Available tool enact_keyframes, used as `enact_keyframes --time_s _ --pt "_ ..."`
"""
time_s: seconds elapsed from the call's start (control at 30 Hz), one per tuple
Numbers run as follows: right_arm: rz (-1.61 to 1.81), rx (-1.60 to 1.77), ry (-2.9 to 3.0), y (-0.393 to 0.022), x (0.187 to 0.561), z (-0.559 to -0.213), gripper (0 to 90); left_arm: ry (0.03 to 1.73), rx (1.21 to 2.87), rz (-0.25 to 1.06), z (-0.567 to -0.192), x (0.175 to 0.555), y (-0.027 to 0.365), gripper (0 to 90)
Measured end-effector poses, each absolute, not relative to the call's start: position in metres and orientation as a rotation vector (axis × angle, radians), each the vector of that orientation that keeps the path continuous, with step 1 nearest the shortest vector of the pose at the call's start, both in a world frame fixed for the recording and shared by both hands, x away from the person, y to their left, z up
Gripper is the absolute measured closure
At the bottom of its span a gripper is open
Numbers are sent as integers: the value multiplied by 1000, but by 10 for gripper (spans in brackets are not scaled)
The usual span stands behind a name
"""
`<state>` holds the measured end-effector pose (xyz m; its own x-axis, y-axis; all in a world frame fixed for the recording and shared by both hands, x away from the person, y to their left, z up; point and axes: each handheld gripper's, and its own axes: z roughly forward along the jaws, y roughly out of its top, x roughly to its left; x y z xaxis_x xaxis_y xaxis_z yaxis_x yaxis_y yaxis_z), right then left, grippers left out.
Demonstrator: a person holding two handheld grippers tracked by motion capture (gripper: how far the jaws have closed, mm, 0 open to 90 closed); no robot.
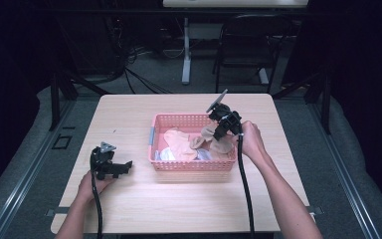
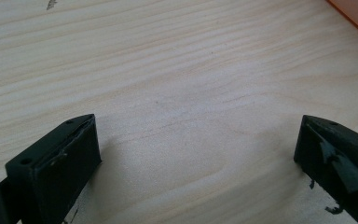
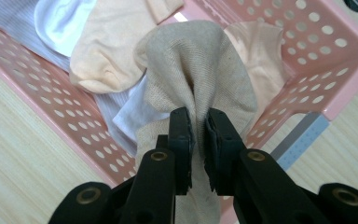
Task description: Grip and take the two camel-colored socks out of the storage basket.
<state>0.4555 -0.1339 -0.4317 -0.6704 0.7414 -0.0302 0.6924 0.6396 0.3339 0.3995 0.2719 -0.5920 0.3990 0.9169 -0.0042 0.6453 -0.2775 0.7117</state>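
my right tool (image 3: 198,140) is clamped on a fold of the beige sock (image 3: 200,70), held just above the pink basket (image 1: 179,165) at the middle of the surface (image 1: 129,109). peach sock (image 3: 107,46) and white sock (image 3: 58,18) lie inside. my left tool (image 2: 196,154) rests on bare wood left of the basket, jaws wide apart, holding nothing.

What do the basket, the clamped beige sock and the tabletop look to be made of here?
Basket: pink moulded plastic, likely, with a smooth matte finish; its walls are pierced by even round holes. Beige sock clamped in the right gripper: knit fabric, perhaps cotton blend; fine ribbing and soft folds show. Tabletop: light wood or wood-look laminate, matte; parallel grain lines run across it.
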Motion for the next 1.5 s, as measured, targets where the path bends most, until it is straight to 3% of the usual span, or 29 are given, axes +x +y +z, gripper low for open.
enact_keyframes --time_s 0.97,1.5 --pt "478 1132 2696 -134 446 -374 814 1327 2025 551 -592 400 272 0" --pt "517 1171 2664 -163 441 -355 814 1328 2025 551 -592 400 272 0"
